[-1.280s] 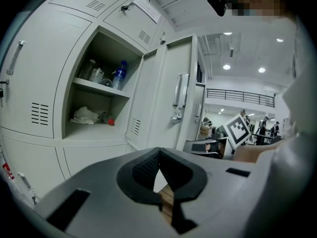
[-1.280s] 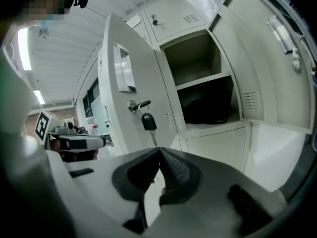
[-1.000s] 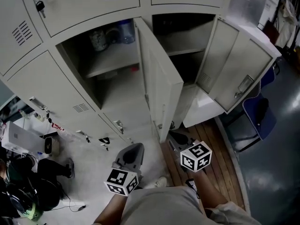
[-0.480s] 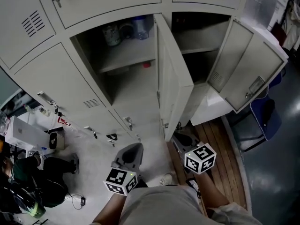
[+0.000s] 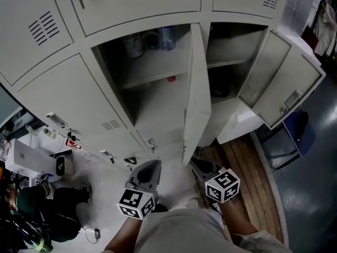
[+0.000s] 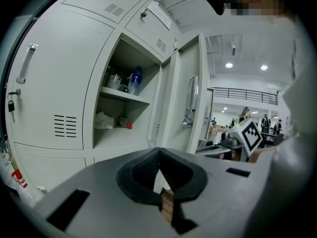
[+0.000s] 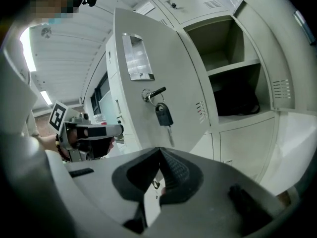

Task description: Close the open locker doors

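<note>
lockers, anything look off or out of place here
Two doors stand open in a bank of shut ones: the middle door, with a key dangling from it, and the right door, swung wide. Nothing looks damaged or spilled.

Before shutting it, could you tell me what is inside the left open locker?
Upper shelf: a bottle and two jars. Below: a white wad and a red thing. Anything behind them is hidden.

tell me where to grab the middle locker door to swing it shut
I'd take the middle door at its recessed handle, above the key near the free edge. Come from the right with the right gripper: the door stands swung fully out, its outer face turned that way. The jaws are together, so open them first or just push.
</note>
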Action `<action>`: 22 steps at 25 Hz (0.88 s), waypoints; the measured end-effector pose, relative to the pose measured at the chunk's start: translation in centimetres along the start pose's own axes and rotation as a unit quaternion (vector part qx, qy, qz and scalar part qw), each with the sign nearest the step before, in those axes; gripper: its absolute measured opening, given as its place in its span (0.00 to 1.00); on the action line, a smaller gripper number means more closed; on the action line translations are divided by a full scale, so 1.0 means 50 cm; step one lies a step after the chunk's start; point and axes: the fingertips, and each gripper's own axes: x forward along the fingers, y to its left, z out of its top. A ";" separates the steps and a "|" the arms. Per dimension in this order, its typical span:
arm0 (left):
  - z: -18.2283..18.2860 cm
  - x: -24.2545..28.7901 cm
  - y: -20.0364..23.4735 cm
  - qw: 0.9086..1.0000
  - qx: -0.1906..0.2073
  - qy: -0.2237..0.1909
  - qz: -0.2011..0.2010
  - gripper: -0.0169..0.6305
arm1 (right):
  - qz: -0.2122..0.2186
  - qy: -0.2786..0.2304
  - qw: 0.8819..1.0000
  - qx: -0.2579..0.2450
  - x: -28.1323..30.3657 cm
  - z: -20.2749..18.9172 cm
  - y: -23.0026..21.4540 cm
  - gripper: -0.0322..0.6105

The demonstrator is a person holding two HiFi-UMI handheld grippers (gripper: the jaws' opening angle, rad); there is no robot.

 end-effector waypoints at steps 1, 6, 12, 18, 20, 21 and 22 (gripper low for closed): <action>0.002 -0.001 0.009 1.000 0.000 -0.001 -0.002 0.05 | -0.001 0.000 1.000 0.002 0.007 0.000 0.005 0.09; 0.008 -0.008 0.054 1.000 -0.004 -0.001 -0.006 0.05 | -0.006 0.000 1.000 0.005 0.044 0.011 0.026 0.09; 0.008 -0.011 0.097 1.000 -0.007 0.002 -0.011 0.05 | -0.007 -0.002 1.000 0.004 0.088 0.026 0.046 0.09; 0.013 -0.018 0.147 1.000 -0.008 0.002 -0.007 0.05 | 0.001 -0.004 1.000 -0.004 0.140 0.039 0.067 0.09; 0.013 -0.021 0.165 1.000 -0.009 0.003 -0.004 0.05 | 0.003 -0.004 1.000 -0.005 0.157 0.043 0.071 0.09; 0.013 -0.023 0.174 1.000 -0.010 0.003 -0.002 0.05 | 0.004 -0.004 1.000 -0.006 0.165 0.045 0.073 0.09; 0.013 -0.025 0.181 1.000 -0.010 0.003 -0.001 0.05 | 0.005 -0.004 1.000 -0.007 0.174 0.047 0.076 0.09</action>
